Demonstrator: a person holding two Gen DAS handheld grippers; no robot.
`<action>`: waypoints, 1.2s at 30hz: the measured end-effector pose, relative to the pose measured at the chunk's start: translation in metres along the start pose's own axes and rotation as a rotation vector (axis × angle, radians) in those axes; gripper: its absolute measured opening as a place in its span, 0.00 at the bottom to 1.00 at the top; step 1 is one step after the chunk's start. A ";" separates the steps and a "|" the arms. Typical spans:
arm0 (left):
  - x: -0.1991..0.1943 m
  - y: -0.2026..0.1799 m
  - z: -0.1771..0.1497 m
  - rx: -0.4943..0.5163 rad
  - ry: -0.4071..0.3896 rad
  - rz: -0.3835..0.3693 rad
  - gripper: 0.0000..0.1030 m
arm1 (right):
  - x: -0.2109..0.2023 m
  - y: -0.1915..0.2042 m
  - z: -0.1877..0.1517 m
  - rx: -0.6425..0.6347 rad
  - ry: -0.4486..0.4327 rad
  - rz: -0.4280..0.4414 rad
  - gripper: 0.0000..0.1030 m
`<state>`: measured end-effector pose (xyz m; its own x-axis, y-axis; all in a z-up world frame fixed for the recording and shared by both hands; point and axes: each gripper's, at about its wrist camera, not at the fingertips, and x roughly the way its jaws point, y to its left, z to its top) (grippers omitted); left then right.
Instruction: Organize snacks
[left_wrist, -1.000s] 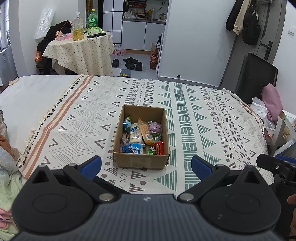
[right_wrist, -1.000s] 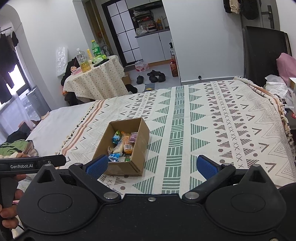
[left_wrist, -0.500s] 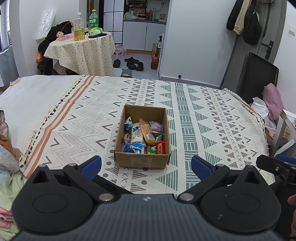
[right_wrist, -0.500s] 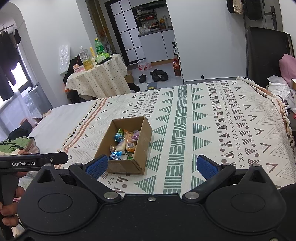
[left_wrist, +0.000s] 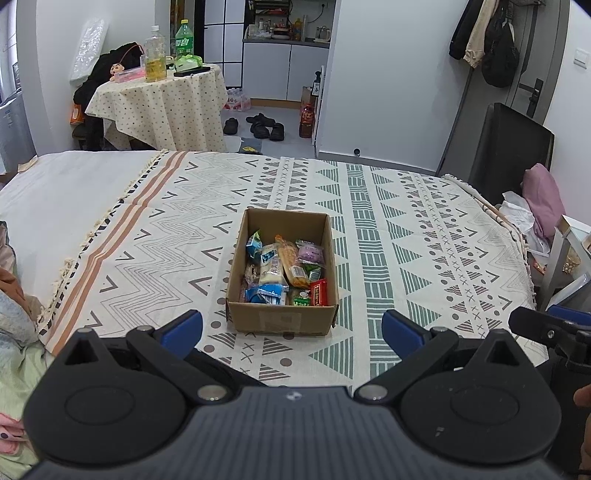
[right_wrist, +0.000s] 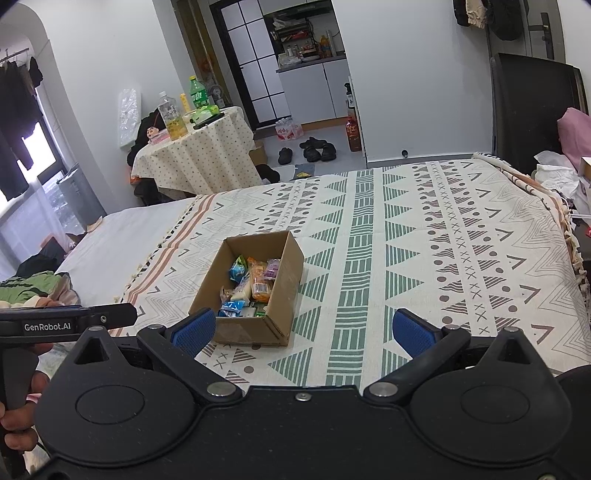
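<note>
Brown cardboard box (left_wrist: 282, 273), centre frame on the patterned bedspread (left_wrist: 406, 229), sits slightly lower than a second ago; wrapped snacks (left_wrist: 284, 271) remain inside. Left gripper (left_wrist: 291, 328) and right gripper (right_wrist: 301, 330) gape empty.

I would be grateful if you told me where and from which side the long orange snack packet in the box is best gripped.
Probably across the middle of the orange packet, coming straight down from above. It lies flat on top of the other snacks with its long axis running front to back in the cardboard box, whose walls block any sideways approach. Jaws would close across its narrow width.
</note>
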<state>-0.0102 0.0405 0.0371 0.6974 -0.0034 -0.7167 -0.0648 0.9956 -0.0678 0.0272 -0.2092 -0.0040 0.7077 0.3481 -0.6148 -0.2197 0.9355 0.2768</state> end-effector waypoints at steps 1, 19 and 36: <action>0.000 0.000 0.000 0.000 0.000 0.000 1.00 | 0.000 0.000 0.000 0.000 0.000 -0.001 1.00; -0.002 -0.001 -0.001 0.006 -0.001 0.000 1.00 | -0.003 0.002 -0.003 -0.006 -0.008 -0.003 1.00; 0.000 0.000 -0.002 0.011 0.006 -0.002 1.00 | -0.003 -0.001 -0.001 -0.002 -0.003 -0.005 1.00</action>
<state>-0.0115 0.0402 0.0361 0.6934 -0.0059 -0.7205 -0.0553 0.9966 -0.0613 0.0247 -0.2109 -0.0034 0.7107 0.3433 -0.6141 -0.2172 0.9373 0.2726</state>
